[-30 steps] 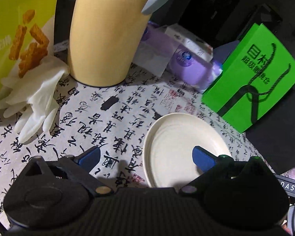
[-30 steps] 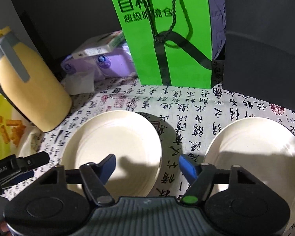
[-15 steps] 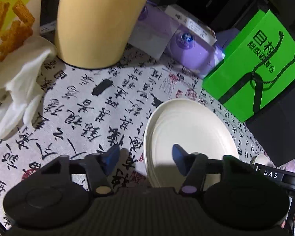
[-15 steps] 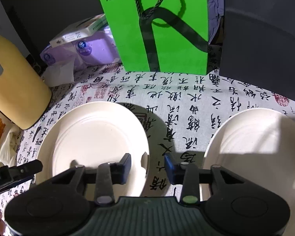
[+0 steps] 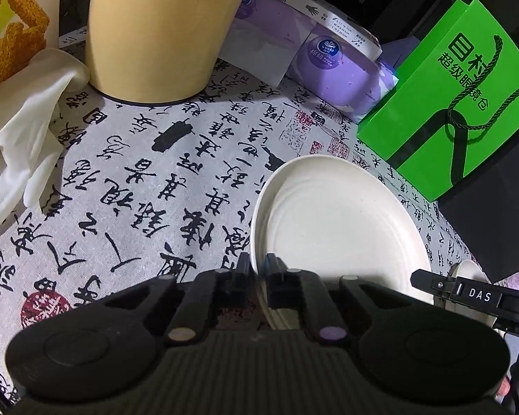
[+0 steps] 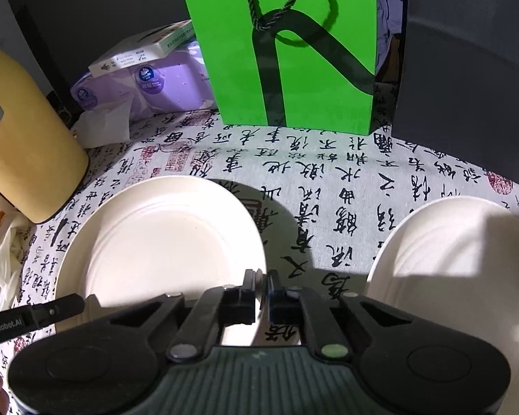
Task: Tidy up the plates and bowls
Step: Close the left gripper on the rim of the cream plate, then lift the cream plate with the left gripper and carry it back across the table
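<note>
A cream plate lies on the calligraphy tablecloth. My left gripper is shut on its left rim, jaws closing to a thin gap with the rim pinched between the pads. The right wrist view shows the same plate, where my right gripper is shut on the right rim in the same way. A second cream plate rests to the right, apart from the held one; only a sliver of it appears in the left wrist view.
A tall yellow jug stands at the back left, beside a white glove and a snack bag. Purple tissue packs and a green paper bag line the back. A dark box stands at the right.
Both grippers sank toward the table and their jaws went from wide apart to shut on opposite rims of the left plate.
</note>
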Available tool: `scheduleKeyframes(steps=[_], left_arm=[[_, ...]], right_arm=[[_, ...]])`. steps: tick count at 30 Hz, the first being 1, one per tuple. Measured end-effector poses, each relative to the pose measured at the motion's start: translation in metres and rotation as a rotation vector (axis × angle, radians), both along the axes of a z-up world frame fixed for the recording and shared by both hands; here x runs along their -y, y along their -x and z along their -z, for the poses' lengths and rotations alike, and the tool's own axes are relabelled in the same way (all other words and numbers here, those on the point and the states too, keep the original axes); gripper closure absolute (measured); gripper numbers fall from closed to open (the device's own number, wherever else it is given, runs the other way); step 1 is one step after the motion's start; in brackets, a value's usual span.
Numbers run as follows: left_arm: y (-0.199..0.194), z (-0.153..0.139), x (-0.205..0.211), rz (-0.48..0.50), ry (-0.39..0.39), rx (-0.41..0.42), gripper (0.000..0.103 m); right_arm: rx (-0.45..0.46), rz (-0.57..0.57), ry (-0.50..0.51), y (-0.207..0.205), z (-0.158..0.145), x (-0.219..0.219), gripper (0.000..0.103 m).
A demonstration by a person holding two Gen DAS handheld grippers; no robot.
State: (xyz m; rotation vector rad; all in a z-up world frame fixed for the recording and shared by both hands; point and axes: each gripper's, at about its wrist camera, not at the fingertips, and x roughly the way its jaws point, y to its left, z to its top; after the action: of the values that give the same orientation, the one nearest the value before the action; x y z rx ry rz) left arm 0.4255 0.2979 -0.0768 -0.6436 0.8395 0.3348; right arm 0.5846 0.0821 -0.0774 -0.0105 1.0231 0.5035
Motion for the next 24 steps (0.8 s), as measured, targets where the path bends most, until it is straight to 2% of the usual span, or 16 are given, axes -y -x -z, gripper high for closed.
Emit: scheduleKeyframes(steps=[24], left_arm=[[0.005, -0.013, 0.002, -0.005, -0.048, 0.052, 0.094]], right_arm=[[0.084, -0.009, -0.016, 0.014, -0.014, 0.002, 0.097]])
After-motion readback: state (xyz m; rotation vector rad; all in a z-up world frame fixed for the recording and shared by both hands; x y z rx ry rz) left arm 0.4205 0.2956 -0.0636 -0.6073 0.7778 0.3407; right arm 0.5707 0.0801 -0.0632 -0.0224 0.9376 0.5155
